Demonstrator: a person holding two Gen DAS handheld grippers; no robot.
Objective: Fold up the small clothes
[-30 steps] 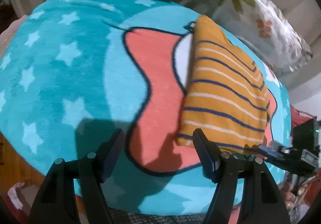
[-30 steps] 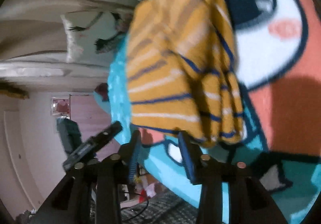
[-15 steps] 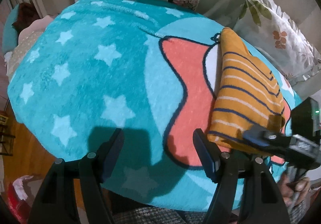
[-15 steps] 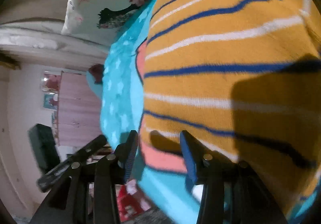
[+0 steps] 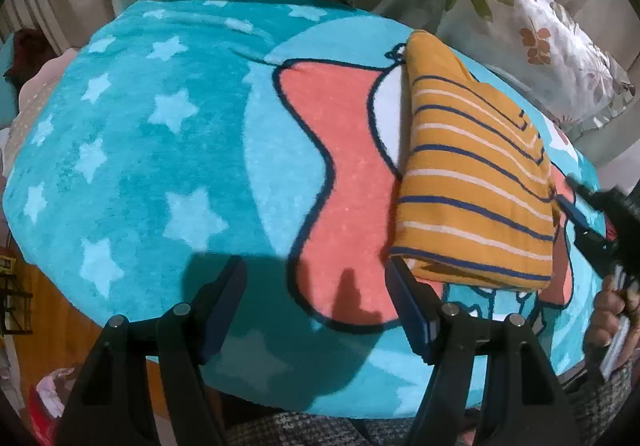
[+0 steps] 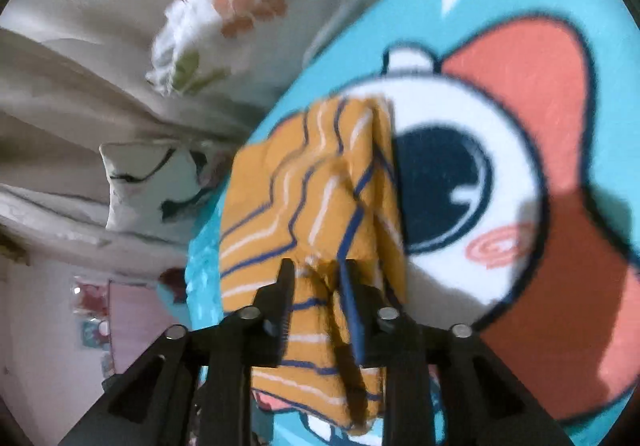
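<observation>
At right of centre on the cartoon blanket (image 5: 168, 150), our right gripper (image 6: 316, 278) pinches the folded orange striped garment (image 5: 472, 182) while our left gripper (image 5: 316, 286) gapes empty at lower frame; that bunched grip, we judge, could undo the fold.

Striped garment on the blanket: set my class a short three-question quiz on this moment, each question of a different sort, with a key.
1. True or false: the right gripper is shut on the striped garment.
2. Multiple choice: the left gripper is (A) clamped on the garment, (B) open and holding nothing, (C) pressed on a pillow.
3. Fill the gap: the garment lies folded on a teal blanket printed with pale ____.

Key: 1 true: its fingers pinch a bunched edge of the cloth. 2 B. 3 stars.
</observation>
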